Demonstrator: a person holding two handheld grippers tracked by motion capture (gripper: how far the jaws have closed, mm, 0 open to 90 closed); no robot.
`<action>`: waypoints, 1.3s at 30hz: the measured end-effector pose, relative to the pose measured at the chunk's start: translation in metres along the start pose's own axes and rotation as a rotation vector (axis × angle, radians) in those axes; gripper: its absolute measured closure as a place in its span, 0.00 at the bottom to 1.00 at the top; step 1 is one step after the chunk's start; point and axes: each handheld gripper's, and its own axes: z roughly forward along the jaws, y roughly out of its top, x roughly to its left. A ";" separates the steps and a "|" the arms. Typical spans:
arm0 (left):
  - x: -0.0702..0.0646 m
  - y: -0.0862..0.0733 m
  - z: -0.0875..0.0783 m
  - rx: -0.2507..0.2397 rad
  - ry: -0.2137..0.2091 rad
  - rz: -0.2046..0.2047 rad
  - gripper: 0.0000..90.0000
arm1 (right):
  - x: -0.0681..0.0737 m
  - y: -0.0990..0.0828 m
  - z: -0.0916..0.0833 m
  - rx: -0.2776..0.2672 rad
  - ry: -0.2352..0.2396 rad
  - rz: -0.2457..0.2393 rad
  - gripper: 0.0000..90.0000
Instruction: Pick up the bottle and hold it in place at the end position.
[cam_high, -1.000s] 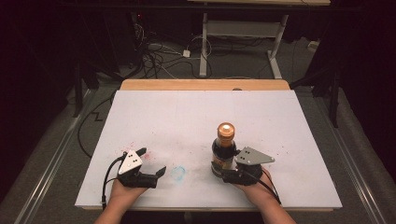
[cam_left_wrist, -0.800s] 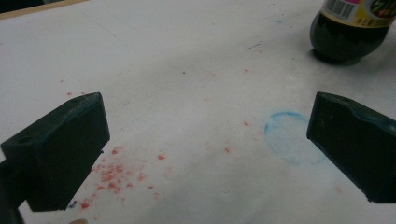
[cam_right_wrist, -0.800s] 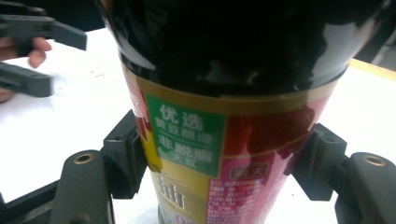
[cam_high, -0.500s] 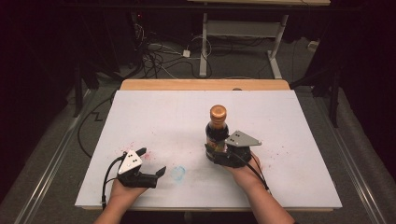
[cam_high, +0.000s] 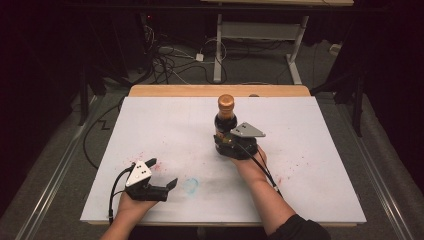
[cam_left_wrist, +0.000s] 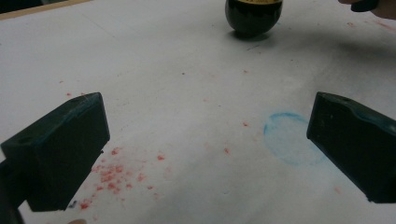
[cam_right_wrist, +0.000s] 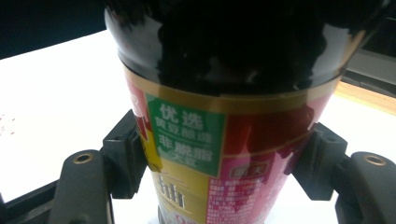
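Here the white-topped bench (cam_high: 150, 120) with its pale wooden far edge carries everything, its board stained with red specks and a faint blue ring (cam_left_wrist: 289, 137). The dark glass bottle with a copper-coloured cap and a red, gold and green label (cam_high: 225, 117) stands upright just ahead of the right claw (cam_high: 223, 141), nearer the far edge than the person. The right claw grips it low on the body, both jaws pressed against the label on opposite sides, as the right gripper view shows; a hold that low on an upright bottle probably keeps it steady for sliding or lifting. The right forearm (cam_high: 270, 195) reaches forward and slightly inward from the near edge, wrist level, the hand tucked behind the claw with the grey plate on top.

The left claw (cam_high: 162, 174) sits spread wide and empty, jaws well apart over bare board, the blue ring just ahead of its right jaw and the red specks by its left. It looks parked, waiting. The left hand (cam_high: 132, 202) rests low near the bench's front edge, pointing forward and toward the bottle, which stands well apart from it.
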 end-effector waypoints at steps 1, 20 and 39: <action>0.000 0.000 0.000 0.001 0.000 -0.002 0.00 | 0.000 0.001 0.003 0.002 -0.003 0.003 0.36; 0.001 0.000 0.000 0.005 0.001 -0.003 0.00 | 0.005 0.000 0.025 0.025 -0.057 0.066 0.35; 0.001 0.000 0.000 0.006 -0.002 -0.001 0.00 | 0.010 -0.005 0.021 0.008 -0.071 0.079 0.34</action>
